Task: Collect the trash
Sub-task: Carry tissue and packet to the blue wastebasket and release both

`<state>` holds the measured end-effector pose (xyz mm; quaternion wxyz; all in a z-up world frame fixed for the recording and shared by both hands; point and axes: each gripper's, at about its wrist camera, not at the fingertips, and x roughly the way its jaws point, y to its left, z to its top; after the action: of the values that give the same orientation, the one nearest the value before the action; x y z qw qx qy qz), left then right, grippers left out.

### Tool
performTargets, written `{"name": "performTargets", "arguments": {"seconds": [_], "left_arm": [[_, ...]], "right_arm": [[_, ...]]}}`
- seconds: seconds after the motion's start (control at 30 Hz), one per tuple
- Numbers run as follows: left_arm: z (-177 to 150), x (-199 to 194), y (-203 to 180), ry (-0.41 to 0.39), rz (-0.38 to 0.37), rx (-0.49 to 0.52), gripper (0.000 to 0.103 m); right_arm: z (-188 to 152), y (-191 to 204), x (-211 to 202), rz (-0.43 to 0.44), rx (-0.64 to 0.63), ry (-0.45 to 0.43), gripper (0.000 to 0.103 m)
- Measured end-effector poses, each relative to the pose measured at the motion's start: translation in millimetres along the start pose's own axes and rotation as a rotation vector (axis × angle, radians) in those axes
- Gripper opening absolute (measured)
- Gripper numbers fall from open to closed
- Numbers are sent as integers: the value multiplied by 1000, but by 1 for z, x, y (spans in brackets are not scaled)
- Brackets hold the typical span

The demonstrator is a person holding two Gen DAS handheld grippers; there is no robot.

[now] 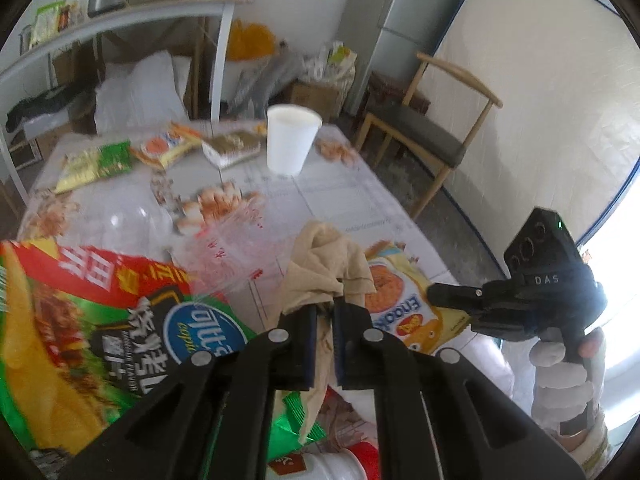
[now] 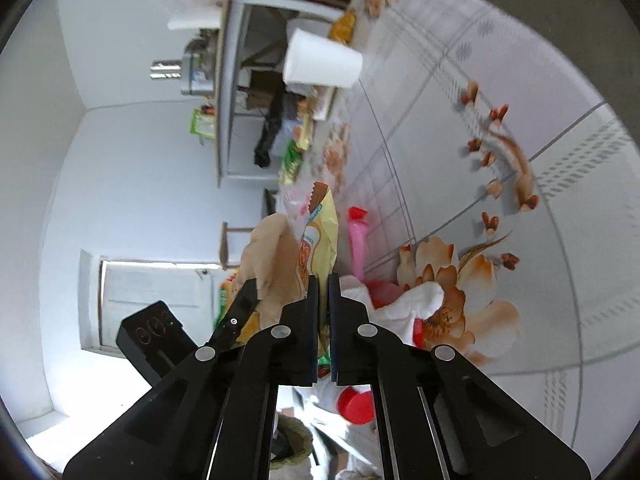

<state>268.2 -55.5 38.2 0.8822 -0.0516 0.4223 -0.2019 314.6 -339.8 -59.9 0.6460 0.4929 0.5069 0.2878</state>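
My left gripper [image 1: 325, 312] is shut on a crumpled tan paper napkin [image 1: 324, 264], held above a pile of trash. The napkin also shows in the right wrist view [image 2: 272, 256]. My right gripper [image 2: 323, 300] is shut on the edge of a yellow snack wrapper [image 2: 320, 236]; the same wrapper [image 1: 404, 312] and the right gripper [image 1: 452, 296] show in the left wrist view, right of the napkin. A large red and green chip bag [image 1: 80, 320] lies at the lower left. A white paper cup [image 1: 291, 140] stands farther back on the table.
The floral tablecloth [image 1: 340, 196] carries more wrappers at the back: a green one [image 1: 96, 164], an orange one [image 1: 168, 146] and a flat packet [image 1: 234, 148]. A clear plastic bottle [image 1: 132, 224] lies on the left. A wooden chair [image 1: 432, 132] stands on the right. A red-capped container [image 2: 356, 404] sits below.
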Motion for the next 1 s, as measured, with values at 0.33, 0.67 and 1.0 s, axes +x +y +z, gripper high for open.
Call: {"name": "performTargets", "arguments": {"seconds": [0.33, 0.67, 1.0], "left_arm": [[11, -48, -20, -102, -89, 0, 6], [24, -82, -69, -180, -122, 101, 6], [31, -45, -168, -75, -313, 213, 6]], "right_arm": [[-21, -1, -70, 61, -20, -136, 3], [-48, -16, -125, 91, -9, -255, 3], [-91, -64, -236, 83, 62, -527, 3]]}}
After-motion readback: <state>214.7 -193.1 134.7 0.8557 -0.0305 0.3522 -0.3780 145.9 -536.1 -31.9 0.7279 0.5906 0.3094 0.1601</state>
